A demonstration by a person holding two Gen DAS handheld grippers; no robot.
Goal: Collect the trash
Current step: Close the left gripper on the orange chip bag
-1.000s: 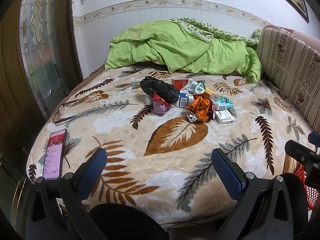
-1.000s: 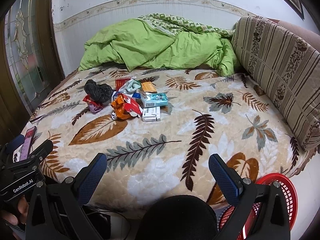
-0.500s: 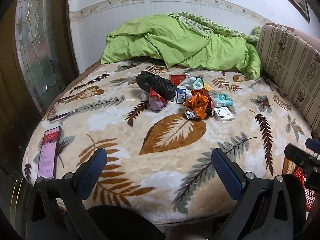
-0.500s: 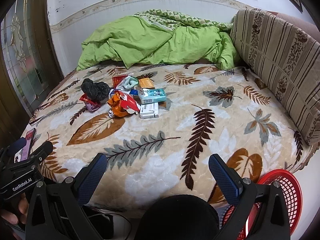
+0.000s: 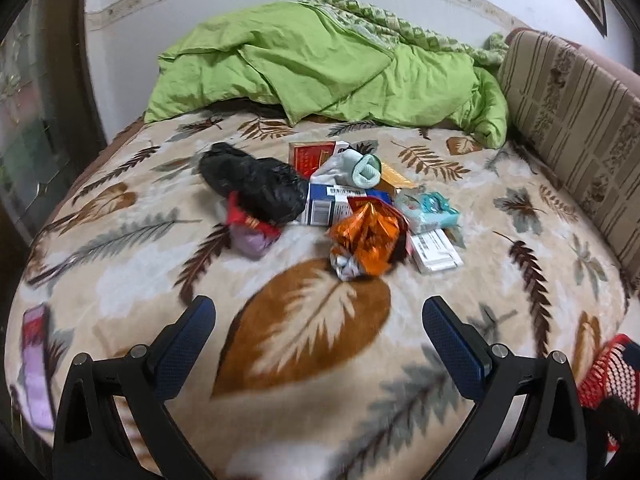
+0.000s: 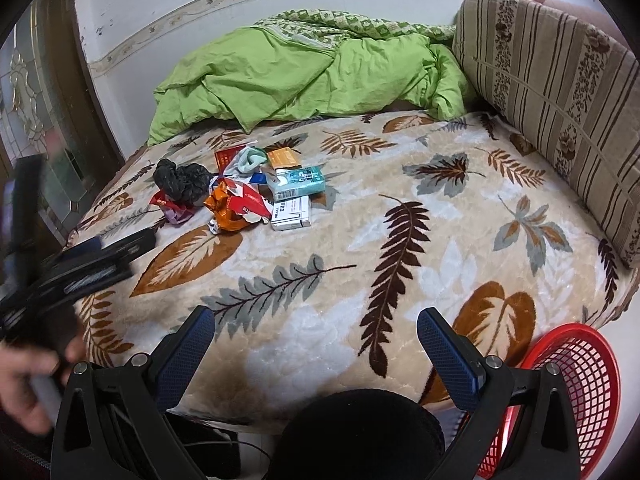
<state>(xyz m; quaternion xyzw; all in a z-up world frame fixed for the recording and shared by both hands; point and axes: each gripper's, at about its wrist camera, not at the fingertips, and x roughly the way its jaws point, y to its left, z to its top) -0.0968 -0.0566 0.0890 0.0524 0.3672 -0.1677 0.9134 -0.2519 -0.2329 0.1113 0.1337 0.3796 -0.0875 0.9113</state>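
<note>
One leaf-print bed (image 6: 400, 216) (green quilt (image 6: 304, 76) heaped behind) bears trash (image 5: 352, 216).

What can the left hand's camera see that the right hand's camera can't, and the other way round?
Only the left wrist view shows the phone at the bed's left edge. Only the right wrist view shows the left gripper from outside and most of the red basket; the left view catches just its rim. Both show the trash pile: the black bag, the orange wrapper, plus the green blanket.
</note>
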